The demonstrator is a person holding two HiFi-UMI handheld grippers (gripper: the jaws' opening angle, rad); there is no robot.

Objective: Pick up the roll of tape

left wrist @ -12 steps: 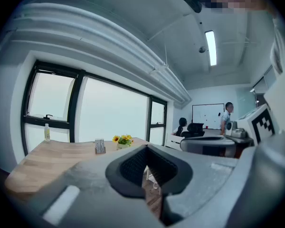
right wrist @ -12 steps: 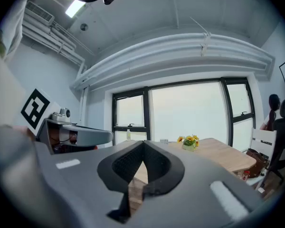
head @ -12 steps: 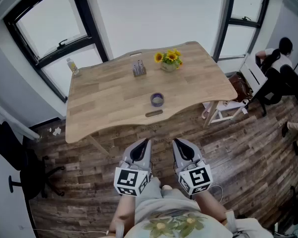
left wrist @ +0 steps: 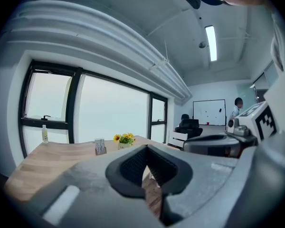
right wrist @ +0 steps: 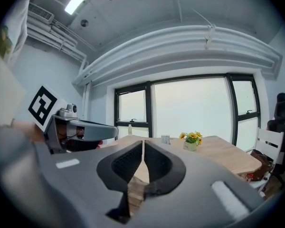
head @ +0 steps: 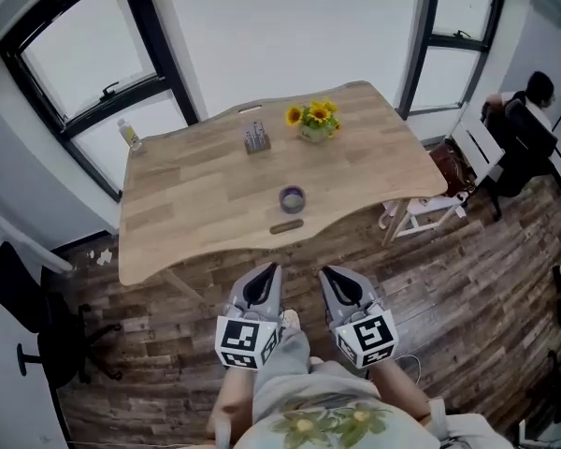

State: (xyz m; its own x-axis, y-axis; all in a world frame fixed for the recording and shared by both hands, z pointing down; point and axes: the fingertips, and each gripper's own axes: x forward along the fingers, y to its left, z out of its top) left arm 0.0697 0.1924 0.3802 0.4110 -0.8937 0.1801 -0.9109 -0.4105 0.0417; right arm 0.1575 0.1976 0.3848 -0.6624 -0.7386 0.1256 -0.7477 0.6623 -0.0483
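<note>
The roll of tape [head: 293, 198] lay at frame centre on the table [head: 196, 204], near its front edge. The left hand-held gripper [head: 272, 269] and right hand-held gripper [head: 326, 272], lower centre, were closed and empty.

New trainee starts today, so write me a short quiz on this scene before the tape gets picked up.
1. True or false: the right gripper holds the roll of tape.
2. The tape lies: A) on the floor, B) on the table, C) on the window sill.
3. Are the left gripper's jaws open or shut?
Key: 1 false; 2 B; 3 shut.
</note>
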